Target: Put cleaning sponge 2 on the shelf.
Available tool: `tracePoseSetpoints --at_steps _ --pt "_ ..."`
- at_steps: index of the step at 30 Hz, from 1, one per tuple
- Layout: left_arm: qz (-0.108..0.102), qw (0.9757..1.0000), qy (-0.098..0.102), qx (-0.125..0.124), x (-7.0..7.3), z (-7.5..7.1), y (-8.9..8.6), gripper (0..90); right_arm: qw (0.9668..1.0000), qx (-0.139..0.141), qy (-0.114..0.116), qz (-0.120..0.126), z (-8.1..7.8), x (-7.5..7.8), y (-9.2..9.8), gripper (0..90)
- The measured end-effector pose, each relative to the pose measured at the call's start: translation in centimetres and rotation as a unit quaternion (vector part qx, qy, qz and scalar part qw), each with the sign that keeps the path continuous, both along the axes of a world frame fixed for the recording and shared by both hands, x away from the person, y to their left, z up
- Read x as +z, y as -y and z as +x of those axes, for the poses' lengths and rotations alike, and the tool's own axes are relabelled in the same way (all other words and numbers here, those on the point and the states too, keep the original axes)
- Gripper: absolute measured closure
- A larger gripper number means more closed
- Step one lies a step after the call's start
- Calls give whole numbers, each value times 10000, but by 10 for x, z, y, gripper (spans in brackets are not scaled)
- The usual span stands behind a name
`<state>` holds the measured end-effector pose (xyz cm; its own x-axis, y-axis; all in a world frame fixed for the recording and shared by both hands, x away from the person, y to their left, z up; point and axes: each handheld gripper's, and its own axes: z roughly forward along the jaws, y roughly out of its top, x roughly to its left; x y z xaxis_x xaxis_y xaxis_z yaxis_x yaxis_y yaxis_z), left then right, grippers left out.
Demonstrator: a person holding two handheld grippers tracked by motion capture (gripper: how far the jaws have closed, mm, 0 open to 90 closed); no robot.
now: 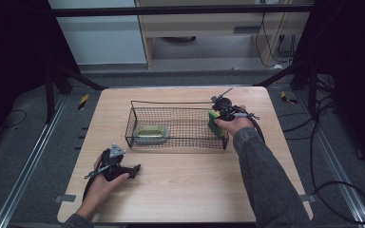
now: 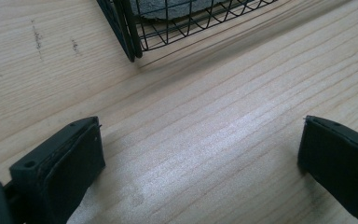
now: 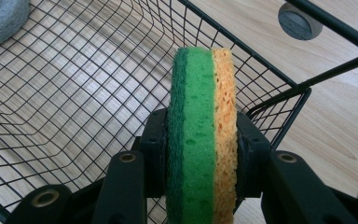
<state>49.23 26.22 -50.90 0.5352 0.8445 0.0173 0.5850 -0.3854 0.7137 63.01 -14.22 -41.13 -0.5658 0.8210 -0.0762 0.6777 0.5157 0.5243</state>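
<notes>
**Sponges pinched over the basket, release left**

The left gripper (image 1: 134, 170) is rested on the table (image 1: 195, 190), jaws spread. Stacked green and yellow sponges (image 3: 203, 135) are pinched by the right gripper (image 3: 200, 154) inside the wire basket (image 1: 138, 107); release is judged outstanding.

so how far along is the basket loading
Done: a grey-rimmed green pad already lies in the wire basket. In hand: the right gripper clamps the sponge over the basket's right end. Left: release it inside. The left gripper rests open on the table.

high: above, facing forward-down | claw cameras: close | shared: wire basket (image 1: 177, 124), probably
</notes>
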Motion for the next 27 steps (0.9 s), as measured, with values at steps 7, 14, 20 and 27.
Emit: tracePoseSetpoints --at_steps 7,14,20,27 --pt "0 10000 -1 1 0 0 0 0 10000 23 -7 -52 1 -1 -1 594" --pt "-8 10000 -5 4 0 0 0 0 10000 39 21 -71 -2 1 -2 590" --pt "-9 10000 -7 2 0 0 0 0 10000 71 43 -32 -5 5 -3 586" --pt "-11 10000 -6 -1 0 0 0 0 9998 174 118 -10 -9 11 -9 578"
